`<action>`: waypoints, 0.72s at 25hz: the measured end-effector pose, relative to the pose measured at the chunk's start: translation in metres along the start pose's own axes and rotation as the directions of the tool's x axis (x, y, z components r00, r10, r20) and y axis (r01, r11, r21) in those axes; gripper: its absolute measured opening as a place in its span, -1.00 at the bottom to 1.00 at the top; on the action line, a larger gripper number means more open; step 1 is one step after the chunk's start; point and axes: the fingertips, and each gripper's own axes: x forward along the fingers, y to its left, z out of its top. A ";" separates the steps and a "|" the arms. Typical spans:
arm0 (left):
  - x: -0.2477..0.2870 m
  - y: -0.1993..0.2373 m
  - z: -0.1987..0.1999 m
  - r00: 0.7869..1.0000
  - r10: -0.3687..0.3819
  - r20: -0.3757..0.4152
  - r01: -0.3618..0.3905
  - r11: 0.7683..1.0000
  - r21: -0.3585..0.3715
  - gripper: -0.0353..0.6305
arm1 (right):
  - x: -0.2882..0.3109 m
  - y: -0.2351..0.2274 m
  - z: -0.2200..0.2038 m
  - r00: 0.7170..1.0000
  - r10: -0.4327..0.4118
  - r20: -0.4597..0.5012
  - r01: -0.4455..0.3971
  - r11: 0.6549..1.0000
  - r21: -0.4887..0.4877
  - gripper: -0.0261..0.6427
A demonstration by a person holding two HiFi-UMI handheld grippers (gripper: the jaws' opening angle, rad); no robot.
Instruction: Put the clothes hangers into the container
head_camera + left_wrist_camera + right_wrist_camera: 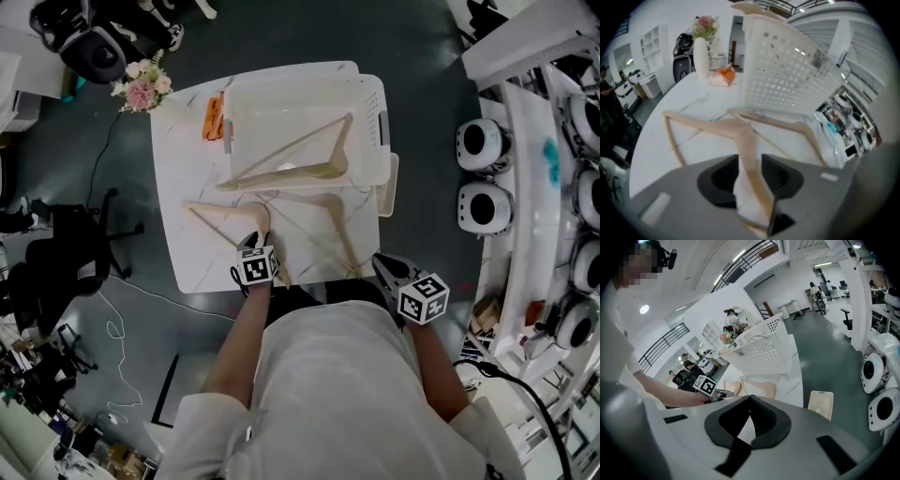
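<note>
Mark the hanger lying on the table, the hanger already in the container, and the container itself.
hanger on the table (pixel 220 207): head view, on its left wooden arm.
hanger in the container (pixel 291 172): head view, on its near wooden arm.
container (pixel 372 141): head view, on its right wall.

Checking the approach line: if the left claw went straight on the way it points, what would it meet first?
The wooden hanger on the white table. One of its arms runs between the jaws of the left claw, which stand apart, so the claw likely meets that before the tabletop.
</note>
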 end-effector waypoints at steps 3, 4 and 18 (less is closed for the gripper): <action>0.010 -0.003 -0.010 0.999 0.027 -0.020 -0.027 1.000 -0.013 -0.45 | -0.002 -0.005 0.001 1.000 0.004 -0.014 -0.005 1.000 -0.006 -0.92; 0.013 -0.002 -0.013 0.999 0.040 -0.026 -0.040 0.999 -0.014 -0.45 | -0.002 -0.006 0.001 1.000 0.006 -0.017 -0.006 1.000 -0.009 -0.92; 0.022 0.001 -0.022 0.982 0.187 0.002 -0.187 0.980 -0.073 -0.55 | -0.014 -0.024 -0.002 0.998 0.007 -0.058 -0.010 0.999 -0.049 -0.92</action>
